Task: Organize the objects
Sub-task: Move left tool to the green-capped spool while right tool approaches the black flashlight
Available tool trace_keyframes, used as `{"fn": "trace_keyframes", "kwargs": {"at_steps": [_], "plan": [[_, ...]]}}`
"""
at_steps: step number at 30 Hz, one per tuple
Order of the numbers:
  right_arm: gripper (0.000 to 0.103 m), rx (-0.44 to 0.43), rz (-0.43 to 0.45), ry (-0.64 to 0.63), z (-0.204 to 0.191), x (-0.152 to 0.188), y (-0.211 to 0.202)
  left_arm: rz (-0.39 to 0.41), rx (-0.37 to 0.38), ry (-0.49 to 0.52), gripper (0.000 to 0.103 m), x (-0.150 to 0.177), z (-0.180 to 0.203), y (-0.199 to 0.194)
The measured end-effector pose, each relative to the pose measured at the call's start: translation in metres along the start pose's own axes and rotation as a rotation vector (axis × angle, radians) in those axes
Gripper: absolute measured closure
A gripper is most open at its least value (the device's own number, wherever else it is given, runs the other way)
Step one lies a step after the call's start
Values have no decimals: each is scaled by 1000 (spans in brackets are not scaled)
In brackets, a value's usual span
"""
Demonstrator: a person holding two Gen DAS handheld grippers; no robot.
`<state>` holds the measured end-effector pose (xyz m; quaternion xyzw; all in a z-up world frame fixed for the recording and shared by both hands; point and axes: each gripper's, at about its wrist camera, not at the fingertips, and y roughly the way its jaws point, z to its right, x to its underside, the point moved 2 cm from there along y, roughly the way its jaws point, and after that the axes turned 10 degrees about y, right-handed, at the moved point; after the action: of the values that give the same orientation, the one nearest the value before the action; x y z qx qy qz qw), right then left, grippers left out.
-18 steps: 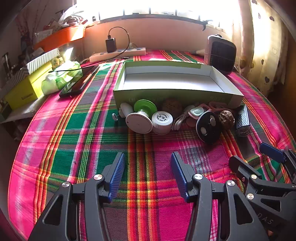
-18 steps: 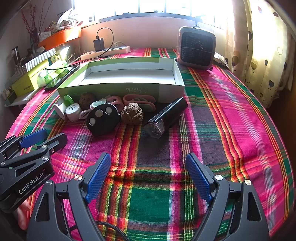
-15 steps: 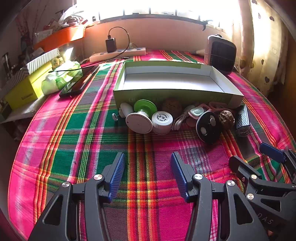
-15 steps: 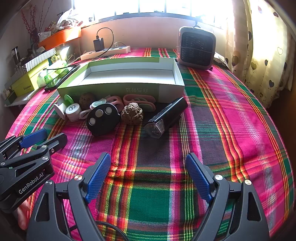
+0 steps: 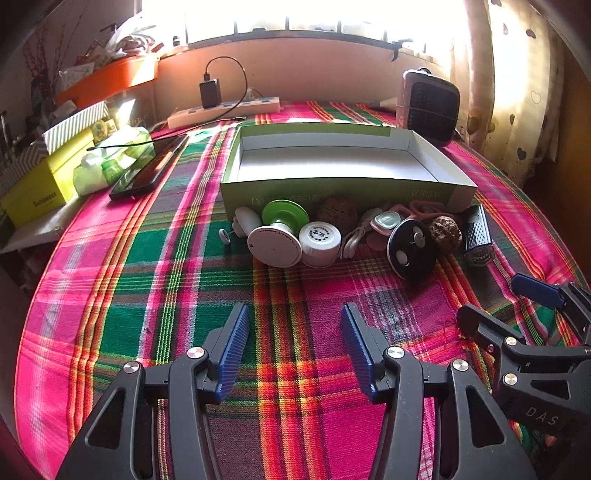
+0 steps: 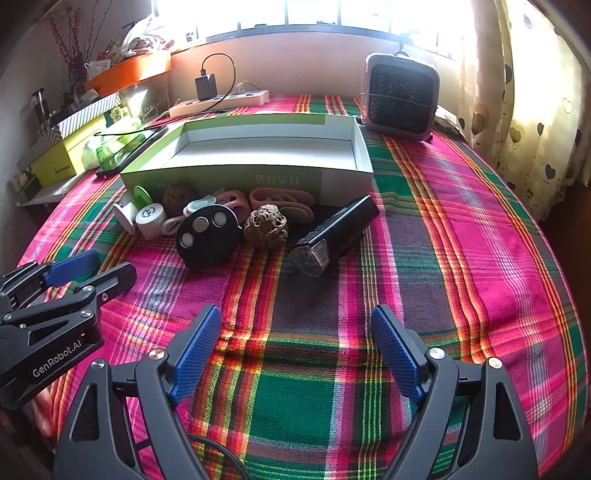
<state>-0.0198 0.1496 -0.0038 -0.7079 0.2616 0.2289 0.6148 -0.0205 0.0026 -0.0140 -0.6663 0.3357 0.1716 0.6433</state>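
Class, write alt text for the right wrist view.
An open right claw hovers over a plaid tablecloth, empty. Ahead, small items, among them a black torch and a black disc, lie before an empty green box; the left claw shows at left.

Small heater, power strip, phone, yellow box on plaid cloth

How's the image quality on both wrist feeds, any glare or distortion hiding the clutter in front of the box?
Left wrist view: the window is blown out white, and fisheye bends the tablecloth edges. Right wrist view: same glare up top; the green box shades the items against its front wall, but the black flashlight and the walnut stay sharp.
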Motion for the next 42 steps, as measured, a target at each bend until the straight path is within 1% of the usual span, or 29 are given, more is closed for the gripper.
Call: {"fn": "trace_keyframes", "kwargs": {"at_steps": [3,6,9,12,16,19,22,25,27,31,35,38,40,42], "plan": [[19,9,-1,19,7,-2,0,1,17,17,53,0,-1,0],[19,-2,-4,63,16,-7,-1,3,40,15,53,0,-4,-1],[20,-9,-1,109,24,-13,-1,7,85,-16,53,-1,-12,-1],[20,1,0,119,27,-19,2,5,100,-47,53,-4,-21,1],[20,-25,-4,155,33,-26,4,-6,137,-77,53,-8,-28,4],[20,-29,-5,167,35,-31,6,-8,167,-106,53,-13,-33,7],[20,-40,-9,180,37,-35,8,4,158,-104,53,-20,-34,7],[20,-32,-13,180,37,-39,11,9,154,-95,53,-29,-35,10],[20,-30,-11,172,35,-41,12,6,134,-92,53,-33,-37,13],[25,-4,-14,159,34,-45,16,-6,135,-99,53,-37,-40,19],[30,-12,-31,168,35,-48,21,-6,121,-79,53,-42,-41,23],[38,-3,-34,161,35,-49,23,-8,125,-72,53,-45,-40,25],[46,4,-44,159,36,-50,25,-9,142,-72,53,-46,-40,26],[49,5,-43,160,37,-51,26,-10,158,-73,55,-46,-39,26]]}}
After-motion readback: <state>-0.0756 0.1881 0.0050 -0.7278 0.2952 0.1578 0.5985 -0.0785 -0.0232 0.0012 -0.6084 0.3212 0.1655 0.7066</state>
